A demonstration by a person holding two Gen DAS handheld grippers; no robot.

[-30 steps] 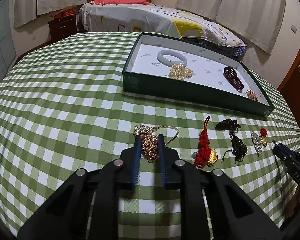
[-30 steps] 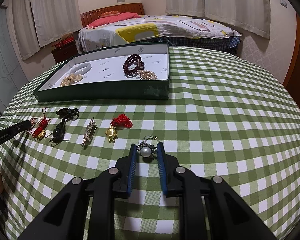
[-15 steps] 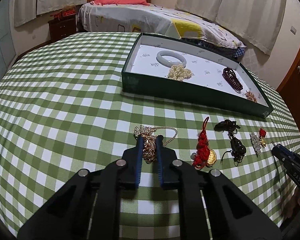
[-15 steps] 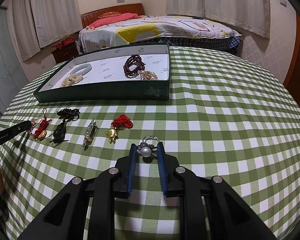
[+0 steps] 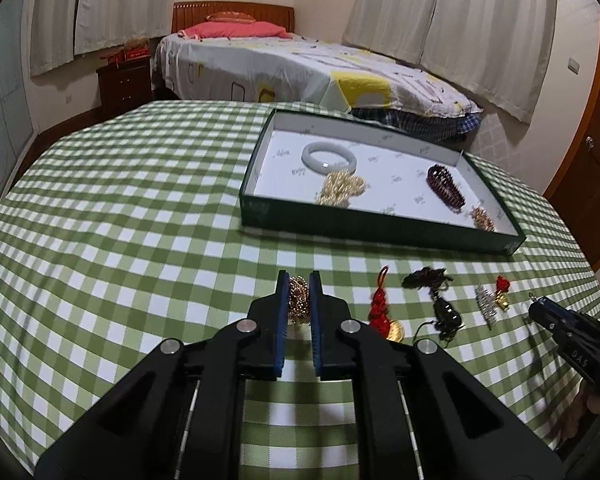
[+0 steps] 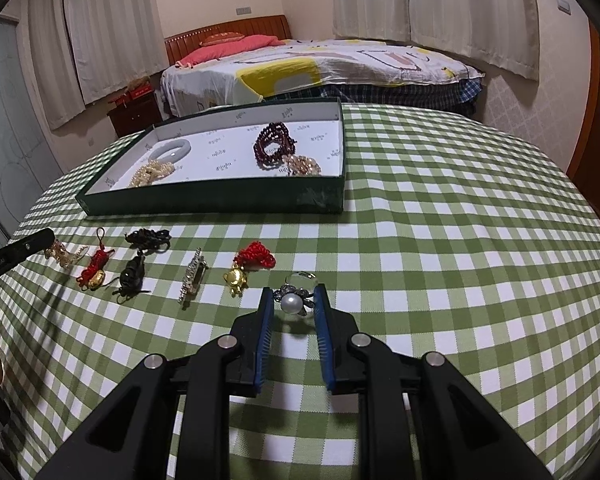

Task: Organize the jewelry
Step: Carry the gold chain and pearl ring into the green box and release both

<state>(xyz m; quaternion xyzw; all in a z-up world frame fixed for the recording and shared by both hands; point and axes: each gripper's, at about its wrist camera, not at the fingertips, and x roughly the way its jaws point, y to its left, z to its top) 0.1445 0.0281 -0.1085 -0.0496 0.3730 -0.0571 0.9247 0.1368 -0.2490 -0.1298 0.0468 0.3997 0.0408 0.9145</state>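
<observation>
My left gripper is shut on a gold chain necklace, bunched between the blue pads and lifted off the checked cloth. My right gripper is open, its pads either side of a pearl brooch lying on the table. A green tray at the back holds a white bangle, a pearl bracelet, dark red beads and a small gold bead piece.
Loose on the cloth lie a red knot charm, black cord pieces, a crystal clip and a red-and-gold charm. A bed and nightstand stand beyond the table's far edge.
My left gripper closed on the gold necklace and raised it, gathering the chain off the cloth. My right gripper stayed still around the pearl brooch.
</observation>
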